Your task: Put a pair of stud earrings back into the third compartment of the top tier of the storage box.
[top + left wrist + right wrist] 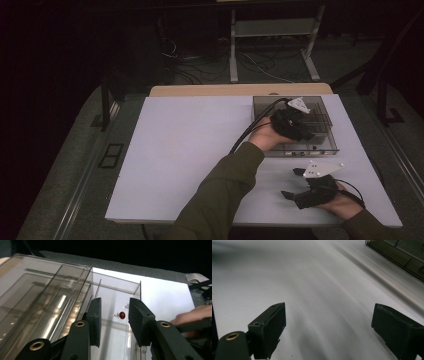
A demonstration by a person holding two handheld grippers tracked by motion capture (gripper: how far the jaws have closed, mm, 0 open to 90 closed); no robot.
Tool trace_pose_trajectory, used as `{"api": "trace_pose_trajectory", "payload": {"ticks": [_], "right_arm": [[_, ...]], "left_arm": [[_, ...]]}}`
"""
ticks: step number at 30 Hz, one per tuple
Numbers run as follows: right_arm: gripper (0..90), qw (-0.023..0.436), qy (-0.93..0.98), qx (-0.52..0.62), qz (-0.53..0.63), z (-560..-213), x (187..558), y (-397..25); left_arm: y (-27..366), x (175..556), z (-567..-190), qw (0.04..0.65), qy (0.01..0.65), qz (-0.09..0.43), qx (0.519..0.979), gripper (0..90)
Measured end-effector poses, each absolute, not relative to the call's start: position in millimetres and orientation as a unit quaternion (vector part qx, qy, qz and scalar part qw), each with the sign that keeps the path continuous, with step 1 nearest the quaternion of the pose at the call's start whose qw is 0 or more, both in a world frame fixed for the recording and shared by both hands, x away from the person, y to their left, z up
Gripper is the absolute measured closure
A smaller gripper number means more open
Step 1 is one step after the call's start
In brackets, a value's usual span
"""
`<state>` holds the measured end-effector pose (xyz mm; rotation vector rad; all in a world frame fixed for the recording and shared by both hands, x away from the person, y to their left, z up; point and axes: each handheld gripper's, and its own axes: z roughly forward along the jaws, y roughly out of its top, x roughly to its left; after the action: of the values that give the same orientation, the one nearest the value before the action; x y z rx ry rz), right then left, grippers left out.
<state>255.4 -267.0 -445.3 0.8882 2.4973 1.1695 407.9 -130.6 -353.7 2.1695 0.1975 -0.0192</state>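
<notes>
The left gripper [114, 315], jaws parted narrowly, hovers over the clear box [320, 107] at the surface's [190, 150] far right, and should centre on the small red bead [122, 315] inside before closing, while the right gripper [328, 332] rests wide apart.

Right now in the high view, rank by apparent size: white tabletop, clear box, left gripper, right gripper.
1. white tabletop
2. clear box
3. left gripper and right gripper: look alike, so unranked.
</notes>
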Motion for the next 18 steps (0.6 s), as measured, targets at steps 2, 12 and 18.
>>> {"api": "trace_pose_trajectory", "payload": {"ticks": [2, 12, 18], "right_arm": [[11.6, 0.122, 0.855, 0.306, 0.400, -445.4, 255.3, -267.0], [11.6, 0.121, 0.857, 0.305, 0.397, -446.3, 256.0, -267.0], [11.6, 0.122, 0.857, 0.305, 0.396, -446.7, 256.1, -266.5]], "left_arm": [[-121.5, 406.4, -352.2, 0.465, 0.084, -0.008, 0.881, 58.5], [-67.2, 401.2, -350.0, 0.471, 0.114, 0.011, 0.875, 47.5], [-32.4, 396.6, -350.3, 0.473, 0.135, 0.024, 0.870, 44.2]]}}
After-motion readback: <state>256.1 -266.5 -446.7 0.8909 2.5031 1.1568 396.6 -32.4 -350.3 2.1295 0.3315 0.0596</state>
